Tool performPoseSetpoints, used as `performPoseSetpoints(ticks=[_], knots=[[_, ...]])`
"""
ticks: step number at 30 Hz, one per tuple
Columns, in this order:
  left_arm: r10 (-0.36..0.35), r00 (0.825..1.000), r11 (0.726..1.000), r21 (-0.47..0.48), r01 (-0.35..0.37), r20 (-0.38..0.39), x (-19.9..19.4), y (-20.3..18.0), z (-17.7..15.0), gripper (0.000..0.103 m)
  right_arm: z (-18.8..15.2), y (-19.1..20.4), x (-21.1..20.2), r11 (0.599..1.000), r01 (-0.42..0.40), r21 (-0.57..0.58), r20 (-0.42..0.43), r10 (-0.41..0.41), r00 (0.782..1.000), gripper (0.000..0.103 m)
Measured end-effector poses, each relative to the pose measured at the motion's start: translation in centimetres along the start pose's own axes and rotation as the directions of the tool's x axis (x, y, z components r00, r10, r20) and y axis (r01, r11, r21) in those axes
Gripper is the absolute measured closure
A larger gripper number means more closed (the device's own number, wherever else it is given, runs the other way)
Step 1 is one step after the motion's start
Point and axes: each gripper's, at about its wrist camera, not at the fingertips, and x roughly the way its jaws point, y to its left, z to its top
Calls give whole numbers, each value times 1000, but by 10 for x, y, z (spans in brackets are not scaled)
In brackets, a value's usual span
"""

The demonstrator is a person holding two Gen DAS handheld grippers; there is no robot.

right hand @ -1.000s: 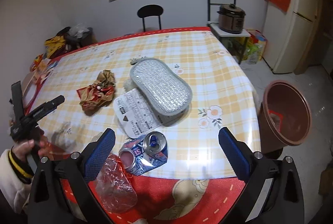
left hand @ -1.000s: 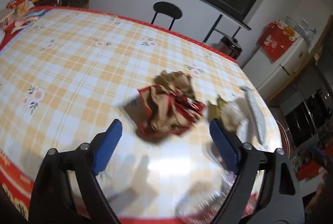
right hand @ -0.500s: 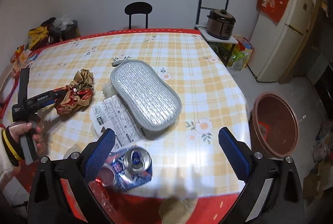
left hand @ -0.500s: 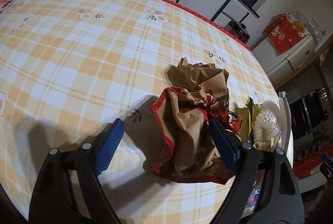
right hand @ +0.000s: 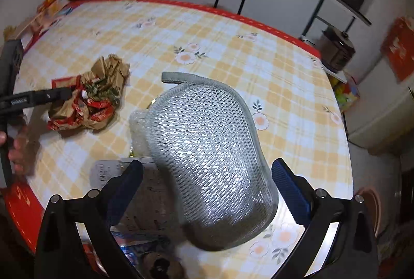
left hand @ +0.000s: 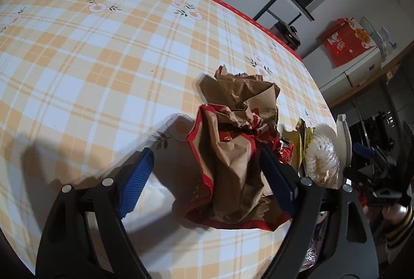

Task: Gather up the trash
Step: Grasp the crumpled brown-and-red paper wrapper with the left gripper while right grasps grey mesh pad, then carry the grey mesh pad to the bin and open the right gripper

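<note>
Trash, a crumpled wad of brown paper and red wrapper (left hand: 233,149), lies on the checked tablecloth (left hand: 90,71) between the blue pads of the left gripper (left hand: 204,175), whose jaws stand wide apart and press on nothing. The wad sits off centre in the gap, close against the pad on the picture's right and well clear of the other, so a squeeze from here would likely shove it sideways before it bites. The gripper tilts steeply down over the wad, an approach that suits a loose, springy bundle which must be pinched from both flanks. Just beyond the right-hand pad lie a gold wrapper (left hand: 300,139) and a white foam net (left hand: 323,157), more litter awaiting collection. The right gripper (right hand: 207,188) also has its jaws apart, straddling the near end of a grey mesh food cover (right hand: 207,149) without touching it; a printed white sheet (right hand: 145,191) shows under the pad on the picture's left. From that camera the left gripper's black finger can be seen reaching over the wad from the picture's left, with the person's hand (right hand: 18,149) behind it. By the look of it, the grab on the wad is about to be made, not yet done.
</note>
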Motion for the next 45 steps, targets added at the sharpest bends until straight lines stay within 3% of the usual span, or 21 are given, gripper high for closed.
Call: performPoseSetpoints(ticks=[9,11,13,19,29,36,45], knots=[[-10,1000,1000,27,10,-28,7,-2,-2,20,-1,-23,24,982,-144,121,-44,150,988,5],[-41,999,999,24,42,-34,7,-2,-1,33,-4,-28,20,974,-163,156,-23,169,985,12],[-76,997,997,31,77,-27,4,-5,0,57,-6,-32,14,968,-177,180,5,179,984,14],[-38,999,989,141,34,25,-15,-26,-1,72,-10,-36,-18,963,-172,209,99,154,983,15],[-29,988,995,98,15,150,-71,-18,-5,72,-19,-28,-62,949,-175,264,233,113,966,15],[-12,965,998,61,-4,261,-131,-11,-13,72,-33,-21,-92,939,-195,284,309,103,946,15],[14,939,1000,20,-22,344,-178,-17,-26,72,-66,-52,-123,912,-208,355,380,62,923,15]])
